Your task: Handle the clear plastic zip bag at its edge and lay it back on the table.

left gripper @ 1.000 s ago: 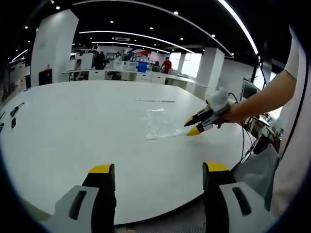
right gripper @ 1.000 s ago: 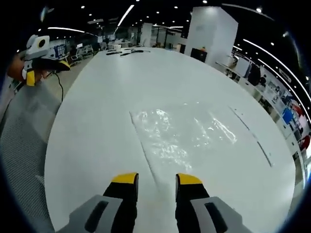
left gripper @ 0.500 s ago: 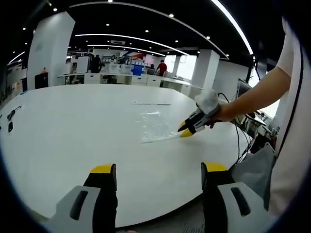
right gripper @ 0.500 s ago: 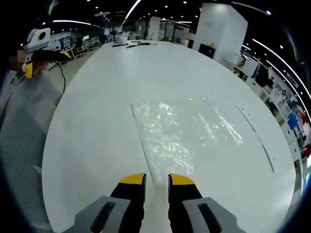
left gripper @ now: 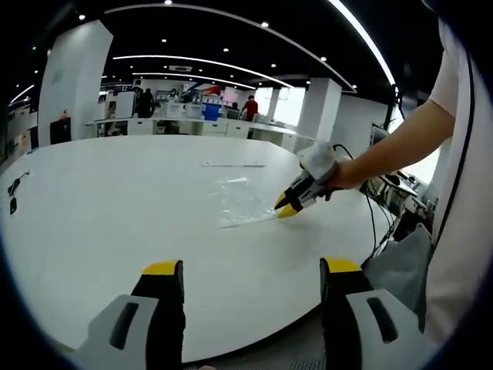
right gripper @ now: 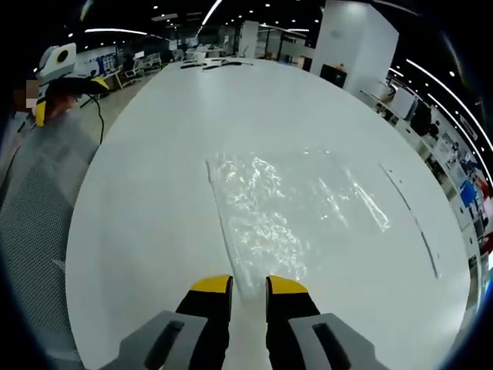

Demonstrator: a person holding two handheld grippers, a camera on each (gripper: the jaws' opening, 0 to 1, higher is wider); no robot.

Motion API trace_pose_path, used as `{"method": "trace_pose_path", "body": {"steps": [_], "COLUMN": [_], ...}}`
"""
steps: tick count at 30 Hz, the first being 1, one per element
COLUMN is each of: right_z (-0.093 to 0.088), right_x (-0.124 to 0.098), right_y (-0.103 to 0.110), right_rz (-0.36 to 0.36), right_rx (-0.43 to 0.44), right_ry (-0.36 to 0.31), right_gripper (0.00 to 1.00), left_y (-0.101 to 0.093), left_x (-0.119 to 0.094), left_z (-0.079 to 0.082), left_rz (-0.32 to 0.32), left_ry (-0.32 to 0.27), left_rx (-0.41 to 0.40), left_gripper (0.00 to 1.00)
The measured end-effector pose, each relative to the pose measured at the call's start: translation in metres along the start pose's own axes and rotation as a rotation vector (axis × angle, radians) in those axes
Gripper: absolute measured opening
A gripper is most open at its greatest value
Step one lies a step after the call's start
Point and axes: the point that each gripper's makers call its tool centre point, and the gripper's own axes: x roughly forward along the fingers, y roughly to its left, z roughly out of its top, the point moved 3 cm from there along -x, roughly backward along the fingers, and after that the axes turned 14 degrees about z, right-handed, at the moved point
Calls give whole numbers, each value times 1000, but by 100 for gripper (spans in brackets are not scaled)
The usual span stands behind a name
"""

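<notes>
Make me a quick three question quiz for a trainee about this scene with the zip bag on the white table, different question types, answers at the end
1. True or false: the clear zip bag lies flat on the white table.
2. Multiple choice: the right tool is placed A) at the bag's near edge, B) over the bag's far corner, C) off the table beside the mesh chair.
3. Fill the blank: the left tool hovers with its jaws wide ____, away from the bag.

Key
1. True; it lies spread out on the tabletop.
2. A; the narrowly gapped yellow tips sit at the near edge, though a pinch on the plastic cannot be confirmed.
3. Open.
</notes>
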Motion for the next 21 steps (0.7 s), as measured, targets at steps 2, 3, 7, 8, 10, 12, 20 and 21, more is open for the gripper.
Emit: {"method": "trace_pose_path", "body": {"steps": [2,3,7,8,10,12,20,21], "right_z": [0,-1,-2,-3,-4,-3,-4,-3], "right_x": [1,2,4,5,6,6,7,7], "right_y": [0,-1,-3,-3,-4,-4,-4,-3], "right_rz": [6,10,20,25,28,37,64,71], "right_rx": [-3,-2,5,4,-6,0,1,-7], "right_ry": [11,18,30,33,45,43,38,39], "right_gripper": [13,13,13,13,13,13,12,10], "left_y": [0,-1,1,3,4,5,6,6], "left_x": [0,0,1,1,1,2,2,2], "left_z": [0,1,-1,-2,-2,-3,-4,-5], "left_rz": [0,-1,0,1,1,3,3,3], "left_ry": [0,1,3,4,6,7,10,10], "left_rx": [0,-1,-4,-5,-7,-10,-12,-11], "left_gripper": [71,71,72,72,72,72,72,71]}}
